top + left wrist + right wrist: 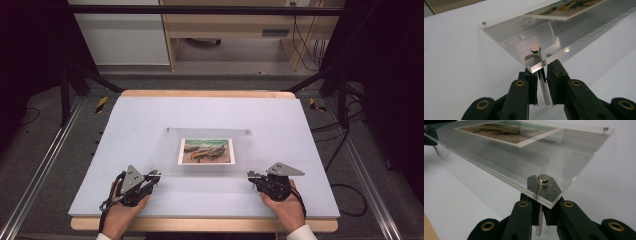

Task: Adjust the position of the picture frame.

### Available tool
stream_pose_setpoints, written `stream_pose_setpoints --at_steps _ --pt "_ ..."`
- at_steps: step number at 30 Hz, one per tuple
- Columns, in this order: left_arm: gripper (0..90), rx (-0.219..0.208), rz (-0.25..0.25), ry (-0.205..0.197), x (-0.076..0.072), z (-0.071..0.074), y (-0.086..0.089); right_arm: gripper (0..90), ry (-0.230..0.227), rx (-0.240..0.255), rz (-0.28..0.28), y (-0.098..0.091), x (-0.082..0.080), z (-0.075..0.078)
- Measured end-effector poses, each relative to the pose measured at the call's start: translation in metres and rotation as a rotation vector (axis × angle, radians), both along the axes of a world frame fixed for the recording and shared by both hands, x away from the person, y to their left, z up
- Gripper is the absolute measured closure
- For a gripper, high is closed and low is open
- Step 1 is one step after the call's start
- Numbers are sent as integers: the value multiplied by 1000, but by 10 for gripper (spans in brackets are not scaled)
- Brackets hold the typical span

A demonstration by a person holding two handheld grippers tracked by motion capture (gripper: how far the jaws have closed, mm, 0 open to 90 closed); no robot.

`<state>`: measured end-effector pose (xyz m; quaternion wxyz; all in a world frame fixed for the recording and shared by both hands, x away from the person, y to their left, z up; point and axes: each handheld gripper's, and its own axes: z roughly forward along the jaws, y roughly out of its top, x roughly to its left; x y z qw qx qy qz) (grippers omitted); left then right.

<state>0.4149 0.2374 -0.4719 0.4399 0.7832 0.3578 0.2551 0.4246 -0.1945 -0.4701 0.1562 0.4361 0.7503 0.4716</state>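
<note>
High view: you are holding a clear acrylic photo frame [210,150] at its two near corners over the white surface [150,115]. Left gripper view: left gripper [543,75] fingers are clenching a metal standoff pin [545,91]. Right gripper view: right gripper [541,213] is likewise clamping its pin [538,222]. Next, probably a level, matched lift.

A clear frame [210,150] lies mid-table [150,115] with a picture [207,151] at its centre. The left gripper [156,175] sits at its near-left corner, the right gripper [251,175] at its near-right — each closed on a metal leg [544,87] under that corner.
</note>
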Motion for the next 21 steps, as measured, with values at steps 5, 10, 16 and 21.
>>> stream_pose_setpoints --at_steps 5,10,16,21 --pt "798 -3 -1 14 0 -1 1 849 7 -12 9 0 0 -3" --pt "799 9 -7 23 0 -3 0 849 16 -24 12 0 0 -3" --pt "800 15 -10 32 0 -3 1 849 23 -33 20 -1 0 -5" --pt "804 12 -8 37 0 -3 1 849 22 -33 19 0 1 -5"
